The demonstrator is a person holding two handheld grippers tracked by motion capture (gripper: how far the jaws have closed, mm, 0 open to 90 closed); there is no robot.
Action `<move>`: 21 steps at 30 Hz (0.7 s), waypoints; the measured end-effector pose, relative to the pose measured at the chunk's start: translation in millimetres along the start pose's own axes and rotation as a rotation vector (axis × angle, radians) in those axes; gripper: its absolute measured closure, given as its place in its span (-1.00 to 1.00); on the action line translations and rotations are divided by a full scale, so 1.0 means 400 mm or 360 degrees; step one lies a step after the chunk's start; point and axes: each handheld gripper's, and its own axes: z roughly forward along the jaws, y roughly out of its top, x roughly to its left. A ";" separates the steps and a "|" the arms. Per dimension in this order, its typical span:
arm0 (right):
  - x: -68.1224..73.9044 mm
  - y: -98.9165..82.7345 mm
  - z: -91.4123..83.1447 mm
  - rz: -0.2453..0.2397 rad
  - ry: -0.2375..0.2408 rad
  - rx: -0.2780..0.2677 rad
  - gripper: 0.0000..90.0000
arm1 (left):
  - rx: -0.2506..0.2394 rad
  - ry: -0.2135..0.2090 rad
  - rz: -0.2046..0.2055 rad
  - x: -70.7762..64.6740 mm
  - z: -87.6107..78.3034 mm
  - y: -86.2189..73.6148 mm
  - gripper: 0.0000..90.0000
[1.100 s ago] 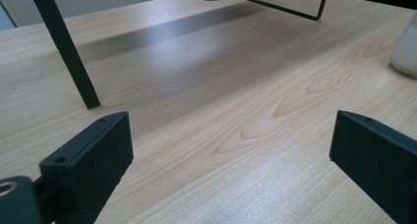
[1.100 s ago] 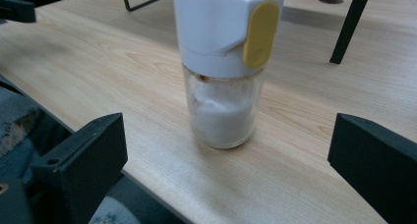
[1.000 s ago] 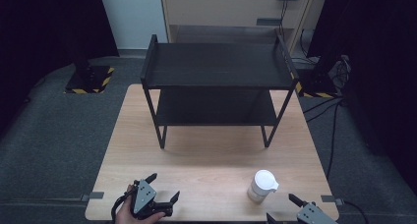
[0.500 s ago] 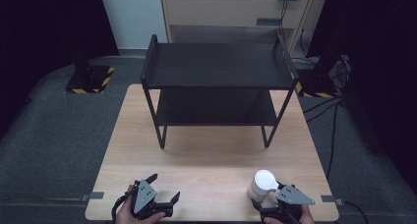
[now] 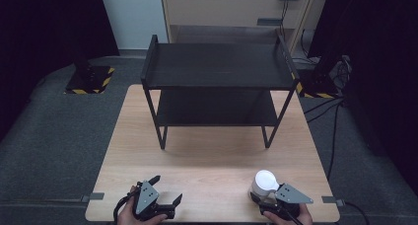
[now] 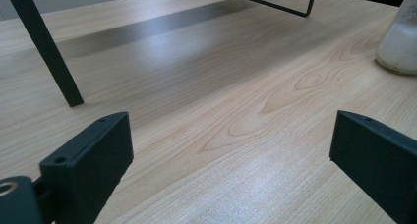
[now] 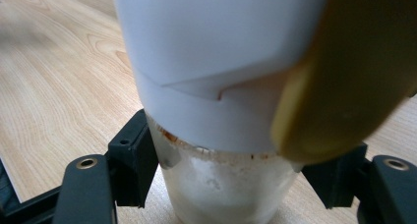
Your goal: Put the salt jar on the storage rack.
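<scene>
Translucent plastic jar with white label and white lid stands upright near the light wooden table's front right edge. Right gripper just closed low on its base. Risk: top-heavy tilt on lifting. Left gripper open, idle. Black two-tier shelf behind.

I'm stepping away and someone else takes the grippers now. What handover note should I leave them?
Right gripper: jaws have just closed on the lower part of the white-labelled jar, which stands upright near the table's front right edge.
Left gripper: jaws open, nothing between them, low over the front left of the table.
Black two-tier shelf: at the back of the table; both tiers look bare.
Done: jar grasped.
Left: lift and move the jar; probably onto the shelf, though that is a guess.
</scene>
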 end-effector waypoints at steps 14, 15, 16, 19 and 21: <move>-0.011 0.123 -0.011 -0.0006 0.0027 0.0091 -0.32 | 0.0001 0.0001 -0.0025 0.001 -0.001 0.001 -0.96; -0.006 0.163 -0.012 -0.0018 0.0025 0.0024 -0.31 | 0.0001 0.0002 -0.0027 0.001 0.000 0.001 -0.96; -0.001 0.186 -0.009 -0.0041 0.0022 -0.0014 -0.32 | 0.0002 0.0002 -0.0027 0.001 0.000 0.001 -0.96; 0.006 0.261 0.015 -0.0085 0.0040 -0.0123 -0.32 | 0.0002 -0.0008 -0.0038 0.002 0.001 0.001 -0.96; 0.008 0.312 0.044 -0.0113 0.0056 -0.0178 -0.31 | 0.0001 -0.0010 -0.0038 0.001 0.000 0.001 -0.96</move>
